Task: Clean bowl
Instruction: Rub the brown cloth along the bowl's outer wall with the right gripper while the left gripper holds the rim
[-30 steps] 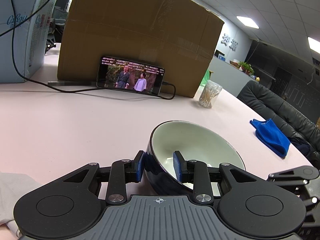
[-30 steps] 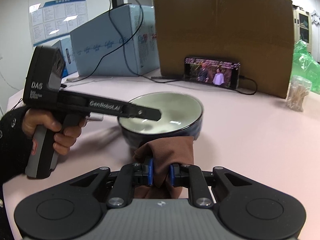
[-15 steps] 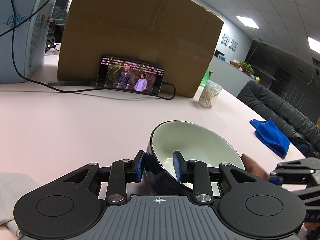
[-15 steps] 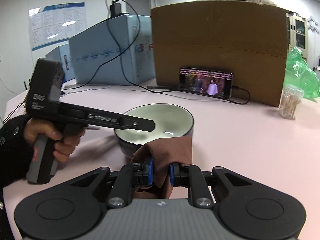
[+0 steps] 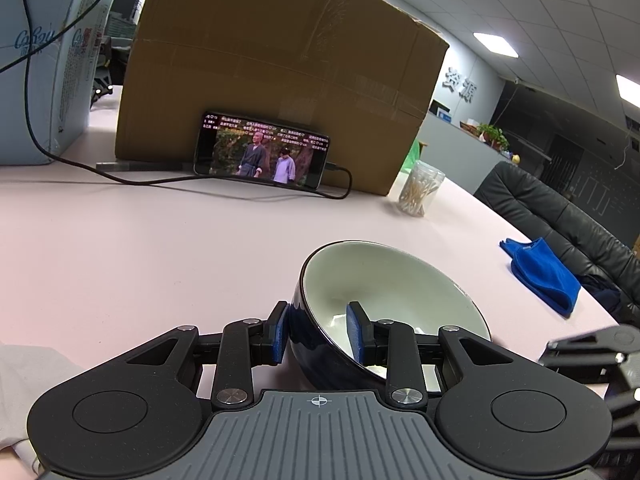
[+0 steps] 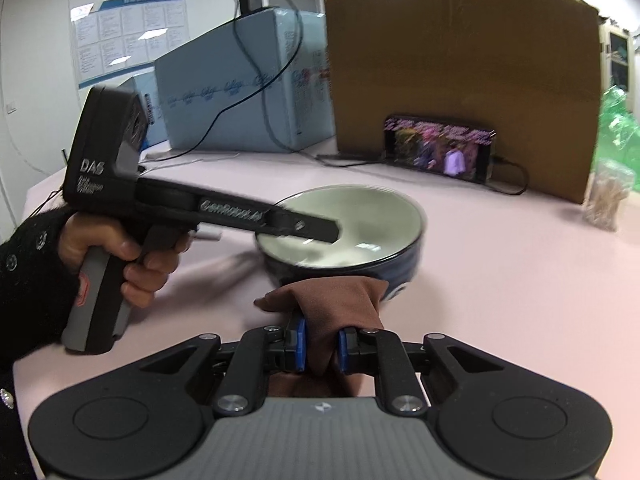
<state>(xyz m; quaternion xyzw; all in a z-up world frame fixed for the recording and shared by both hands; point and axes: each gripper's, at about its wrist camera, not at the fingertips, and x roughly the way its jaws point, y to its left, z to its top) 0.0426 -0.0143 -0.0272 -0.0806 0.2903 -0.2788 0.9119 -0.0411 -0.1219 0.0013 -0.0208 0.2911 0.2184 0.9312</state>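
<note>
A: Where's the bowl?

B: The dark-blue glazed ceramic bowl with a pale cream inside [image 5: 392, 300] sits on the pale pink table [image 5: 140, 248], in front of the phone [image 5: 262, 152] that leans on the large brown cardboard box [image 5: 280, 64].

A: Left gripper?

B: The left gripper [image 5: 318, 332] is pinching the bowl's near wall: one blue pad outside, one inside. The right wrist view shows the person's left hand [image 6: 120, 256] on the black pistol handle, and the finger reaching over the rim.

A: Right one?

B: The right gripper [image 6: 322, 346] is pressed together on a folded brown cloth [image 6: 340, 304]. The cloth's upper fold is up against the bowl's outer side, below the rim; contact can't be judged, as that view is blurred.

A: Anything else?

B: A clear jar of cotton swabs [image 5: 420, 188] beside the box's corner, a blue cloth [image 5: 544, 272] at the table's right edge, a light-blue carton [image 6: 240, 88] to the left with a black cable over it.
</note>
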